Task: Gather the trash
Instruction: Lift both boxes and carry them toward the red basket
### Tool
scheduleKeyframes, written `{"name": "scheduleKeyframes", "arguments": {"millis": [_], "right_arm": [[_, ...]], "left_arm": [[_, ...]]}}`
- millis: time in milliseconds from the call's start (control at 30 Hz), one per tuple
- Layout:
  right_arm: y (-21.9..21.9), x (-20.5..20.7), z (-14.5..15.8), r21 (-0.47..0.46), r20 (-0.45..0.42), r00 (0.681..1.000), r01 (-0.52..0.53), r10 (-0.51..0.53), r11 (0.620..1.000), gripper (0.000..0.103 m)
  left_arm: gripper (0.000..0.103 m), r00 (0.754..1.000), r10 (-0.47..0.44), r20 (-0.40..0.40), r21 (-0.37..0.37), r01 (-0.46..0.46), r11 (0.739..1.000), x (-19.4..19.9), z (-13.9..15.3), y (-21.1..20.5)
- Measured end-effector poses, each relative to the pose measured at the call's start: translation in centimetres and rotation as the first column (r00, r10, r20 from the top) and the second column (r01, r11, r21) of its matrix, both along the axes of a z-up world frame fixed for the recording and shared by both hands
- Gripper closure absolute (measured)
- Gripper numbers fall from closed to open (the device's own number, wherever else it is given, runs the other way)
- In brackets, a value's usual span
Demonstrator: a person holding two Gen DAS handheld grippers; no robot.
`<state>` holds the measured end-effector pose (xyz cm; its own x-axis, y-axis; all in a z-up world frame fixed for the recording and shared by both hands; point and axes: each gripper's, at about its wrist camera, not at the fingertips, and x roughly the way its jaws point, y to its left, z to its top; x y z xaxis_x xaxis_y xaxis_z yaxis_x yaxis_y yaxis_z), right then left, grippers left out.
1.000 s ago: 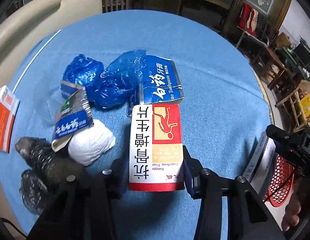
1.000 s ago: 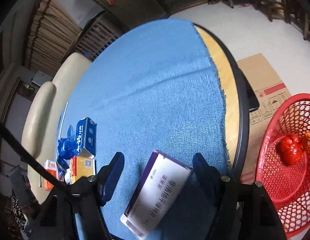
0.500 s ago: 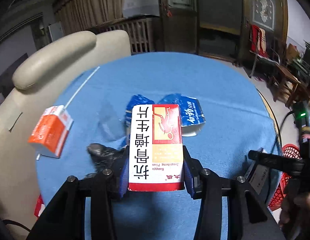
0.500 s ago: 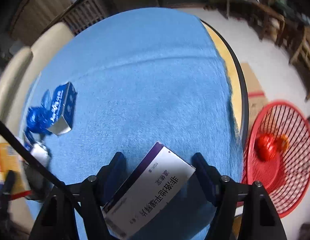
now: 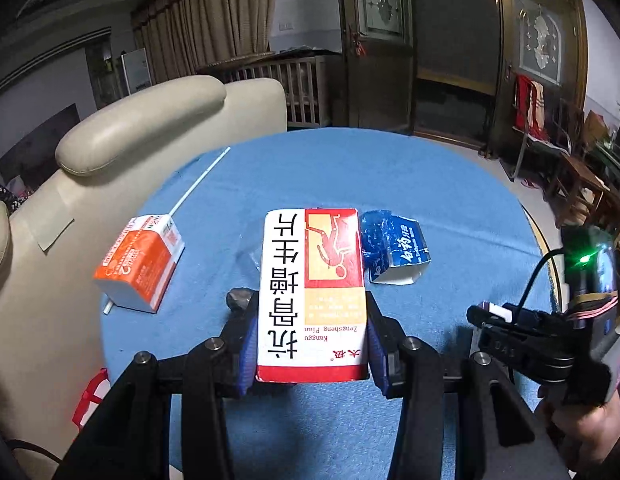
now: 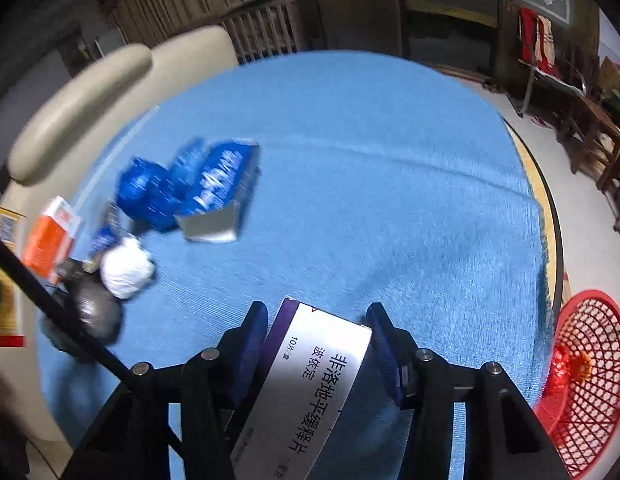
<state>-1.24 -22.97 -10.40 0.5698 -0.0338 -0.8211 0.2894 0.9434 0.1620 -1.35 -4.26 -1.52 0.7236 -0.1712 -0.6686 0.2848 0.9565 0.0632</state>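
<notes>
My left gripper (image 5: 310, 328) is shut on a red, white and yellow medicine box (image 5: 312, 292) and holds it above the blue tablecloth (image 5: 450, 200). My right gripper (image 6: 318, 340) is shut on a white and purple medicine box (image 6: 310, 392), held tilted above the cloth. On the cloth lie an orange and white box (image 5: 140, 258), an open blue toothpaste box (image 5: 398, 248), blue crumpled bags (image 6: 150, 192), a white wad (image 6: 126, 268) and a dark crumpled bag (image 6: 94, 308). A red mesh basket (image 6: 582, 380) stands on the floor at the right with red trash in it.
A beige sofa (image 5: 130, 140) runs along the table's left side. The round table's wooden rim (image 6: 544, 200) shows at the right. Chairs and furniture (image 5: 570, 168) stand at the far right. The right gripper's body (image 5: 550, 344) shows in the left wrist view.
My left gripper has lifted the red and white box away from the trash pile and tilted up. My right gripper has swung left with its box, bringing the pile into view.
</notes>
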Motion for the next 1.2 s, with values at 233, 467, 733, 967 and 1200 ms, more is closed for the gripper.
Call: {"name": "scheduleKeyframes", "arguments": {"millis": [233, 467, 733, 967, 1200], "right_arm": [[0.0, -3.1, 4.2, 0.029, 0.148, 0.988, -0.036, 0.031, 0.999, 0.049], [-0.5, -4.3, 6.0, 0.061, 0.239, 0.971, -0.036, 0.021, 0.997, 0.049], [-1.7, -5.7, 6.5, 0.093, 0.269, 0.963, -0.031, 0.005, 0.995, 0.049], [-3.0, -6.8, 6.3, 0.122, 0.276, 0.961, -0.018, -0.016, 0.992, 0.049], [-4.5, -7.9, 6.4, 0.149, 0.289, 0.956, 0.001, -0.044, 0.989, 0.049]], "left_arm": [[0.055, 1.0, -0.003, 0.028, 0.0, 0.003, 1.0, -1.2, 1.3, -0.1], [0.055, 0.998, -0.014, 0.06, 0.019, 0.013, 1.0, -2.5, 2.4, -0.9], [0.055, 0.996, -0.037, 0.078, 0.048, 0.033, 0.998, -3.1, 2.6, -2.1], [0.055, 0.995, -0.061, 0.077, 0.077, 0.055, 0.996, -3.5, 2.2, -3.3], [0.055, 0.993, -0.084, 0.077, 0.097, 0.076, 0.992, -4.1, 2.1, -4.7]]}}
